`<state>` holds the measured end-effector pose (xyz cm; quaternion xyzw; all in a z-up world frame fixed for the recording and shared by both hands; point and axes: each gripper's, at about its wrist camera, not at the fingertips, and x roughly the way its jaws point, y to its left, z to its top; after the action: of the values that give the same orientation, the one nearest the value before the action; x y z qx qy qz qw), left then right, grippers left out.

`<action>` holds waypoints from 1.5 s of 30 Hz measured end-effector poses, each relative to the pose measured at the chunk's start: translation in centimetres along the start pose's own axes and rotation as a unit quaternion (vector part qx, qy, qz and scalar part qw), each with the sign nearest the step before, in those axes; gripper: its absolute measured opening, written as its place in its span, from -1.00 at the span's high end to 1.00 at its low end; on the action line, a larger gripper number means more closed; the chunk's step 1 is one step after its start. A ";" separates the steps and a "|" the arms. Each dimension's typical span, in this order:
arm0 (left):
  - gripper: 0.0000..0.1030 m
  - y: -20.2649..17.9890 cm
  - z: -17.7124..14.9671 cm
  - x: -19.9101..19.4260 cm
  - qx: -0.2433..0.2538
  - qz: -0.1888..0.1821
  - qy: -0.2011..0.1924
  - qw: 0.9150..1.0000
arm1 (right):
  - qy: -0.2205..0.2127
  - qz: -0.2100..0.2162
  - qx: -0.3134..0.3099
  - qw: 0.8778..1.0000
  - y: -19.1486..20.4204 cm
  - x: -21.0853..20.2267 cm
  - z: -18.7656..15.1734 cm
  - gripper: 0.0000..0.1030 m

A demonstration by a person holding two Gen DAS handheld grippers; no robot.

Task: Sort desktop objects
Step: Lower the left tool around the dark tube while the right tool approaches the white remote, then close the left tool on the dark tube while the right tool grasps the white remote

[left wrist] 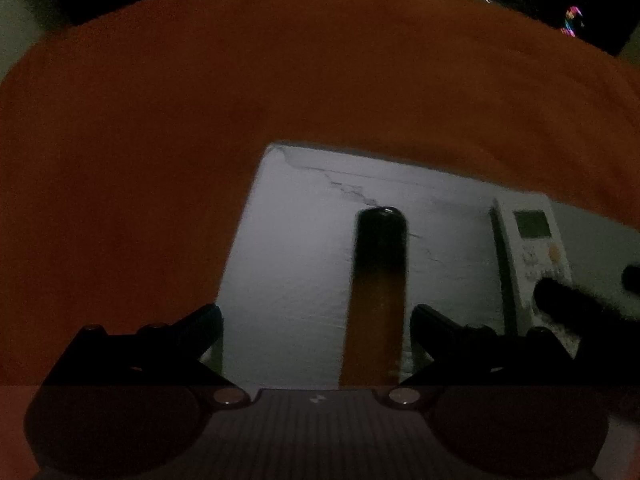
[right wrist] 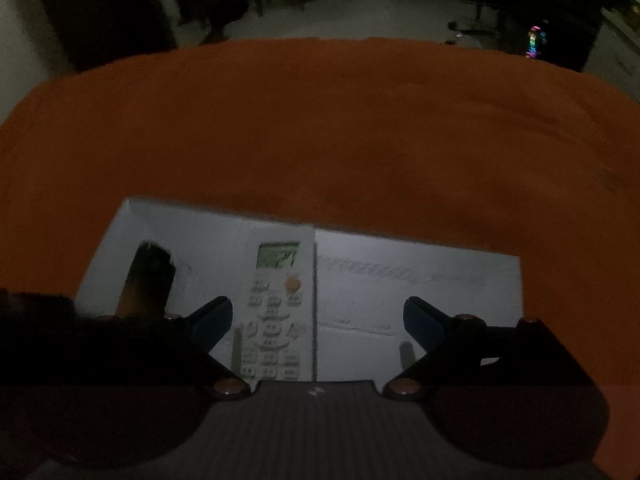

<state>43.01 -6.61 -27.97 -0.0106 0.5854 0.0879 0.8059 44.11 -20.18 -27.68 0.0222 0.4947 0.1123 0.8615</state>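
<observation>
A tube with a black cap and amber body (left wrist: pixel 378 300) lies on a white flat board (left wrist: pixel 288 248). It sits between the wide-apart fingers of my left gripper (left wrist: pixel 316 332), nearer the right finger, and no pad presses on it. A white remote control (right wrist: pixel 276 308) with a small screen and an orange button lies on the same board (right wrist: pixel 420 280). My right gripper (right wrist: pixel 318 320) hangs open over it, with the remote's lower part between the fingers, close to the left one and untouched. The tube (right wrist: pixel 148 280) shows to the remote's left.
An orange cloth (left wrist: pixel 200 120) covers the table around the board. The remote (left wrist: pixel 528 248) lies right of the tube, with a dark finger (left wrist: pixel 568 300) of the right gripper over its near end. Beyond the table's far edge the room is dark, with a coloured light (right wrist: pixel 534 42).
</observation>
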 end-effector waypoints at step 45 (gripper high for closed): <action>0.60 1.8 -0.9 -6.6 0.075 -0.106 -0.058 0.990 | 0.044 0.019 -0.090 0.995 1.7 -3.2 -2.8 0.06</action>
<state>39.89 -5.79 -21.86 -0.0068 0.5386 -0.0421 0.8415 39.86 -19.38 -26.18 -0.0517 0.5197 0.1734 0.8349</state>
